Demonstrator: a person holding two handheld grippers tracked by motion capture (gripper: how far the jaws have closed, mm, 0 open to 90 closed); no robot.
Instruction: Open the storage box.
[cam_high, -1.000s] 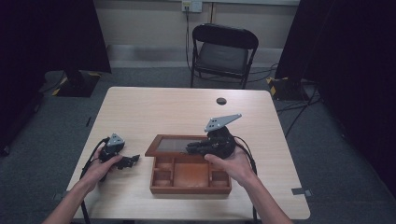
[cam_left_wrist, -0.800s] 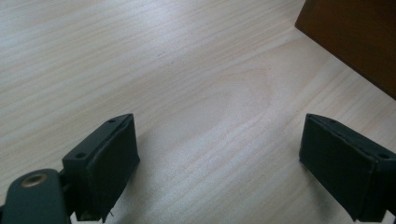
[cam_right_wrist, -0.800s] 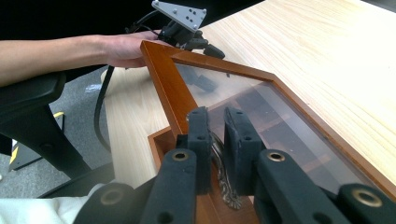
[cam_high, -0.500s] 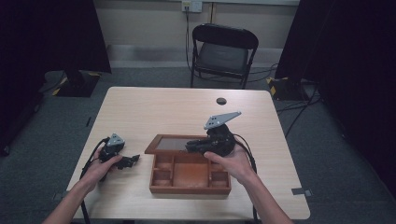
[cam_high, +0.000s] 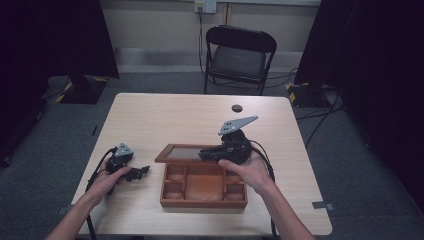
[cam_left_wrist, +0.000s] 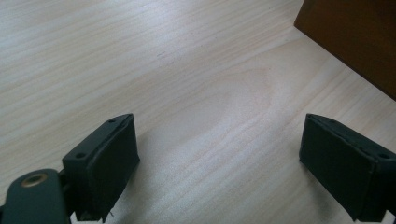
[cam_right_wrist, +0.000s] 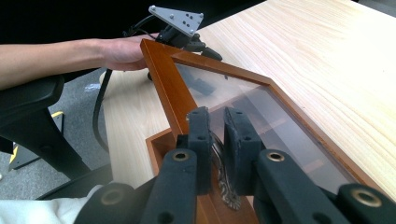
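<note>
A compartmented wooden box (cam_high: 202, 202) sits on the table's near middle. Its glass-paned lid (cam_high: 182, 153) is raised and tilted back over the box's far side. My right gripper (cam_high: 206, 155) is shut on the small metal handle (cam_right_wrist: 223, 184) at the lid's front edge; in the right gripper view the jaws (cam_right_wrist: 217, 126) pinch it, with the lid frame (cam_right_wrist: 163, 79) and glass (cam_right_wrist: 266, 126) beyond. My left gripper (cam_high: 141, 172) rests on the table left of the box, open with nothing between its jaws (cam_left_wrist: 219, 158). A corner of the box (cam_left_wrist: 359, 42) shows ahead of it.
A small dark round object (cam_high: 236, 108) lies near the table's far edge. A black folding chair (cam_high: 240, 55) stands behind the table. Bare tabletop (cam_high: 165, 120) stretches beyond the box. Cables trail from both grippers toward the near edge.
The right gripper has risen slightly with the lid's handle, tilting the lid a little further. The left gripper has stayed put.
</note>
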